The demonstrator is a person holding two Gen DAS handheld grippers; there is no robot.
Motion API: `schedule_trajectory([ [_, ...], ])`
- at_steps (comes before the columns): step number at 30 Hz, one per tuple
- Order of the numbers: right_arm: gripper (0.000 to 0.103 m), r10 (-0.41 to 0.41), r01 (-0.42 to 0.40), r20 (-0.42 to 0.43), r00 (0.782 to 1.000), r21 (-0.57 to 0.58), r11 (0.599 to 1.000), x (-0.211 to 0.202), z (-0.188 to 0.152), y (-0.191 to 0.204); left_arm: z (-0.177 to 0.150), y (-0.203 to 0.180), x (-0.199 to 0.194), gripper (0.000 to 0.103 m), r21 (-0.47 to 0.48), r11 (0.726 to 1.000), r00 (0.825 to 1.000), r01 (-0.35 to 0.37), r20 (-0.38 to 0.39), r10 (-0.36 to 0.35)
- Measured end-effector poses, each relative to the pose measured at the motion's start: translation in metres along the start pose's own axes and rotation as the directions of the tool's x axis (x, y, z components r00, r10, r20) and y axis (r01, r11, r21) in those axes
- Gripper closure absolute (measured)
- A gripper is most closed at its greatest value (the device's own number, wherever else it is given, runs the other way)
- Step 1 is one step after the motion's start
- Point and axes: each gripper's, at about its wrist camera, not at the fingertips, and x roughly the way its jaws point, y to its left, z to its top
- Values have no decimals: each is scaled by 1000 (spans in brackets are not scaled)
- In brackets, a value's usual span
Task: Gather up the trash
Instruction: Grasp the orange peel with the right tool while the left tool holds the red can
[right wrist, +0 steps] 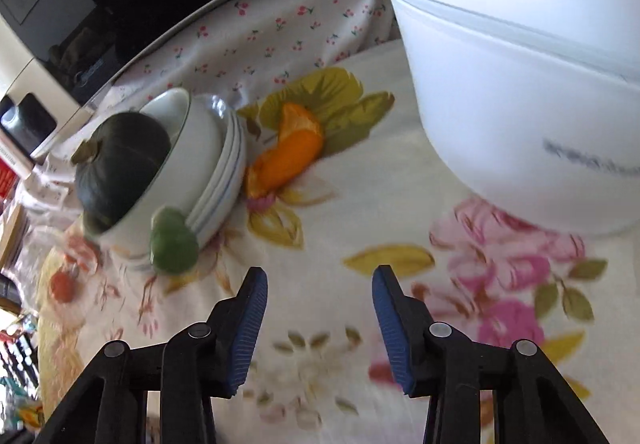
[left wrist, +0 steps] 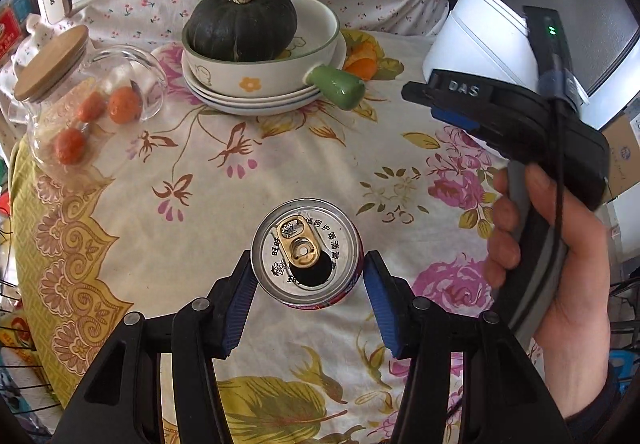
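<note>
Slippage worries me: my left fingers point(left wrist: 307, 268) pinch only the opened can point(left wrist: 307, 252) by its rim, while my right fingers point(right wrist: 319, 286) hang released, empty, over the counter point(right wrist: 360, 203).

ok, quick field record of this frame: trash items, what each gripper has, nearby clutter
trash 1: opened aluminium drink can, upright on the floral tablecloth
trash 2: orange peel beside the stacked white plates
left gripper: jaws either side of the can, pads at its rim
right gripper: jaws apart, nothing between them, aimed toward the peel
clutter: dark green squash in a cream handled bowl; white plastic tub; glass jar with wooden lid
</note>
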Motion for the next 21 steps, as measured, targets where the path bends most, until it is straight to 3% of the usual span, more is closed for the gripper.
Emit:
schedule_trajectory([
  [7,68,-92,90,-33,995,-62,994,53,39,29,7,20,-7,47,-59,998,1000,10,20,-9],
  [11,68,-68,68,-52,996,13,998,71,53,23,9,28,-5,47,-92,996,1000,21,17,-19],
  [15,69,-108,106,-70,992,-27,994,88,57,29,11,32,-6,47,-104,994,1000,18,27,-15],
  [19,91,-111,107,-65,992,-68,992,88,51,32,12,35,-6,47,-114,993,999,10,31,-6],
  [21,93,-124,119,-51,991,-99,988,79,46,34,11,35,-8,47,-113,994,999,5,43,0],
])
